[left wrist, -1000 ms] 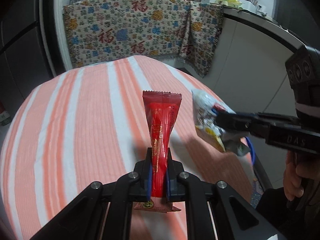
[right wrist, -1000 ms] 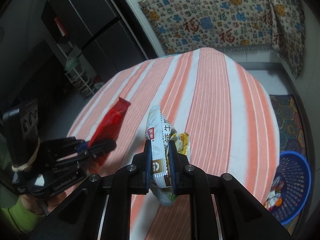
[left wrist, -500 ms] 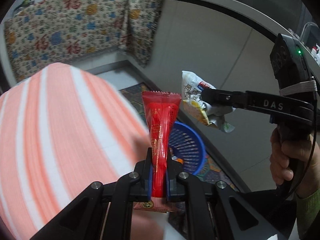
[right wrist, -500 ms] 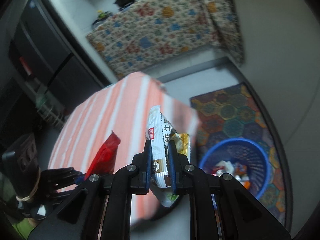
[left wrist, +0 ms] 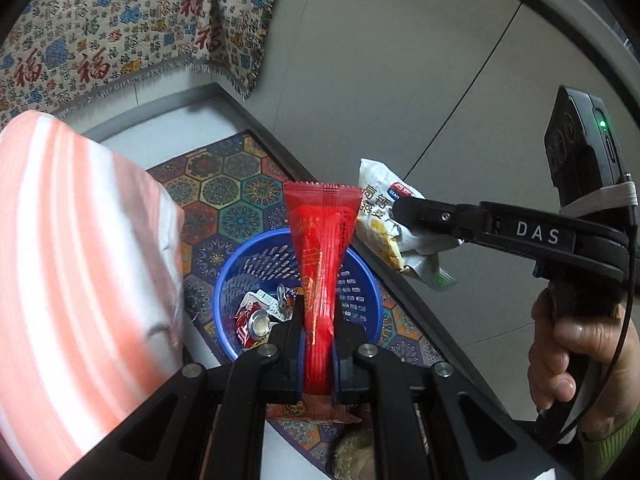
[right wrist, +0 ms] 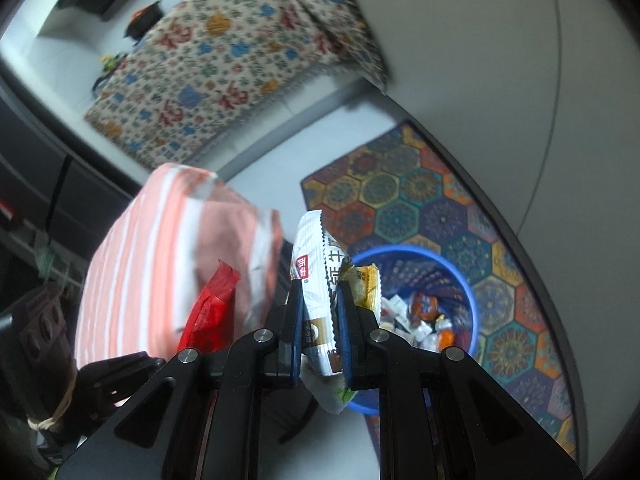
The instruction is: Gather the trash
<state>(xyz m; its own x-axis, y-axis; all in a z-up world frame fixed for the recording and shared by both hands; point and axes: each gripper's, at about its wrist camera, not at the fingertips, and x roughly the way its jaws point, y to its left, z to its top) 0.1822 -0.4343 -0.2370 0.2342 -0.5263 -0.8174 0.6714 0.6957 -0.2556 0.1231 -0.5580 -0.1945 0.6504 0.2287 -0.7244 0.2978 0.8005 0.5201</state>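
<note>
The red wrapper (left wrist: 320,276) stands upright, pinched between the left gripper's (left wrist: 318,354) fingers, directly above the blue basket (left wrist: 362,280) on the patterned rug (left wrist: 224,192). To its right, the white snack bag (right wrist: 318,292) is clamped in the right gripper's (right wrist: 320,344) fingers, beside the basket holding scraps. The striped surface (left wrist: 72,260) lies left of both.

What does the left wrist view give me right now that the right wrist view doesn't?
Only the left wrist view shows the person's right hand gripping its handle, with the green light lit above. Only the right wrist view shows the dark pot on the covered counter. Both show the red wrapper in the left gripper, the white snack bag in the right gripper, and the blue basket.
</note>
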